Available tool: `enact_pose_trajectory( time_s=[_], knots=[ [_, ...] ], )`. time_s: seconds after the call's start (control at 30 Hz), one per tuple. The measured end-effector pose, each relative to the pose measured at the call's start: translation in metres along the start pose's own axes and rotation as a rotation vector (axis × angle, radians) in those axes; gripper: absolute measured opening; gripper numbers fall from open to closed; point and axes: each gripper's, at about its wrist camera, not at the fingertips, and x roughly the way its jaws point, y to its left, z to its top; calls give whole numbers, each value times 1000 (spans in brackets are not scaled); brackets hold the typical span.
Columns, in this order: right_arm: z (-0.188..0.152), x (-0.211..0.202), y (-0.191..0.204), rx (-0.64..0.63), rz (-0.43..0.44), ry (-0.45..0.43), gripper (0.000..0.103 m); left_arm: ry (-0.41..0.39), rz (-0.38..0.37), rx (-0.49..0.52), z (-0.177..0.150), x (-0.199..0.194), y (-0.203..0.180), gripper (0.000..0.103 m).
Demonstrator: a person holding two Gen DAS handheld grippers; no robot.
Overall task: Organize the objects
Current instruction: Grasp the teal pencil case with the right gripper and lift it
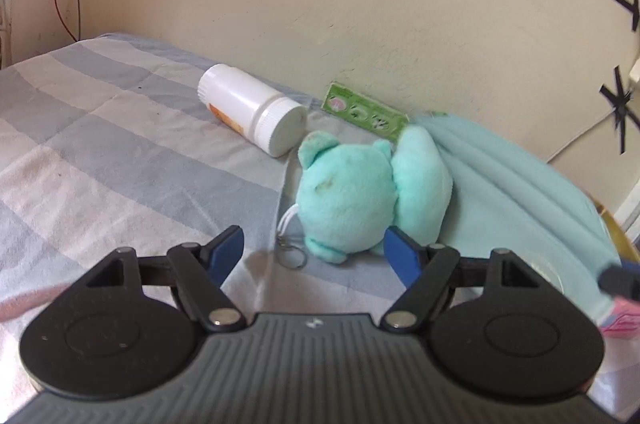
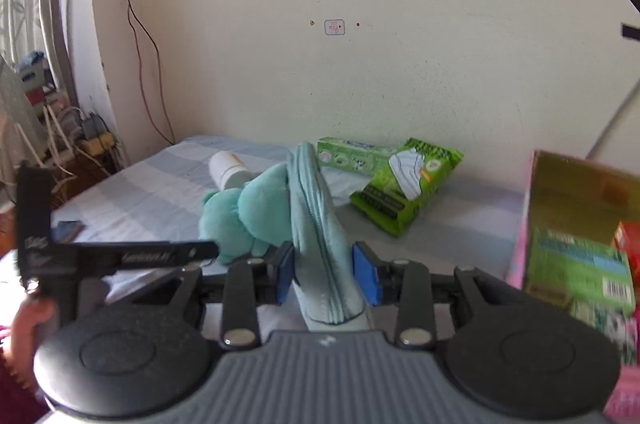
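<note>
- Right wrist view: right tongs clamped on a pale blue folded fleece cloth, blue pads pressed against both sides of the fold; cloth stood on edge and running away toward 12 o'clock, apparently pinched at its near end so the whole length can be lifted or dragged clear.
- Same view: mint-green plush bear toy lying against the cloth at 10 o'clock, probably leaning there because the cloth props it up.
- Green flat carton and green shoe-printed packet resting near the cream wall at 1 o'clock on the grey-and-white checked bedspread; pink-edged cardboard box at 3 o'clock with packets inside, likely the collecting place.
- Left wrist view: left tongs standing partly open, gripping nothing, jaws straddling the near side of the plush bear toy, seemingly lined up for a grasp; metal key ring lying just beside at 7 o'clock of the toy.
- White plastic screw-cap bottle lying on its side at 11 o'clock, touching nothing else, not yet tidied.
</note>
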Motion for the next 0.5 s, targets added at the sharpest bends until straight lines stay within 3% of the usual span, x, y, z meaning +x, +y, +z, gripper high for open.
enact_pose_trajectory(
  time_s=[0.07, 0.17, 0.27, 0.33, 0.37, 0.5],
  knots=[
    [-17, -42, -16, 51, 9, -10, 32, -25, -57, 8, -1, -6, -5, 79],
    [-45, -103, -40, 114, -48, -59, 33, -30, -160, 62, -5, -12, -24, 79],
    [-68, -142, -59, 151, -271, -119, 38, -2, -248, 129, -12, -17, -53, 79],
    [-83, -161, -72, 193, -386, -158, 52, 28, -285, 186, -16, -18, -74, 79],
    [-89, -168, -79, 227, -409, -180, 59, 43, -300, 205, -18, -17, -83, 79],
    [-105, -176, -97, 323, -365, -216, 65, 96, -373, 272, -21, -7, -115, 80]
  ],
)
